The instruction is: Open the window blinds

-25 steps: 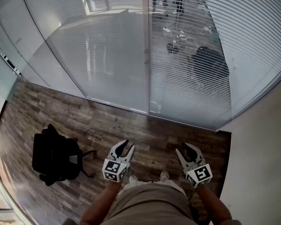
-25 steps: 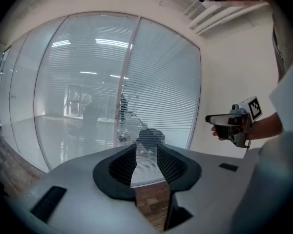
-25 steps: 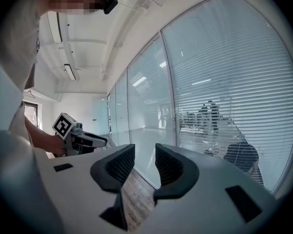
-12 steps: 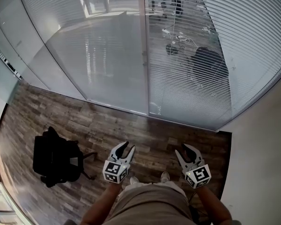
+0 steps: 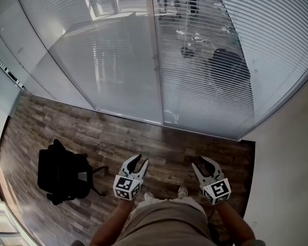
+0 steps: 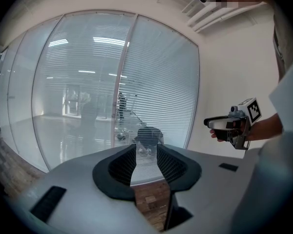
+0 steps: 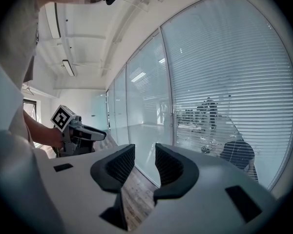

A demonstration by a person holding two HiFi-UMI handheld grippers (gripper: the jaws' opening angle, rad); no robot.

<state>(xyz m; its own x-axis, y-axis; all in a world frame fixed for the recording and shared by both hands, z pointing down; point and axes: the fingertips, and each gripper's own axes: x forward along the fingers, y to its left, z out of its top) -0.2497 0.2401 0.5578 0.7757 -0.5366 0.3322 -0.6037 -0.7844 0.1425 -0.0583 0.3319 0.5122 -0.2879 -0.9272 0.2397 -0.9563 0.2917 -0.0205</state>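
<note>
Grey two-jaw left gripper [image 5: 136, 161] and right gripper [image 5: 206, 163] both released, jaws empty. White horizontal-slat blinds [image 5: 215, 94] hang straight ahead, slats level, well apart from both; right gripper looks nearer.

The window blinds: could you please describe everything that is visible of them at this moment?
The window blinds are white horizontal slats that look like thin metal or plastic, hung along the curved glass wall and let down almost to the wooden floor. In the right panel a dark chair shows through the slats; further left the view is hazier. Nothing touches them: the left gripper and right gripper stand well short, jaws open and empty.
</note>
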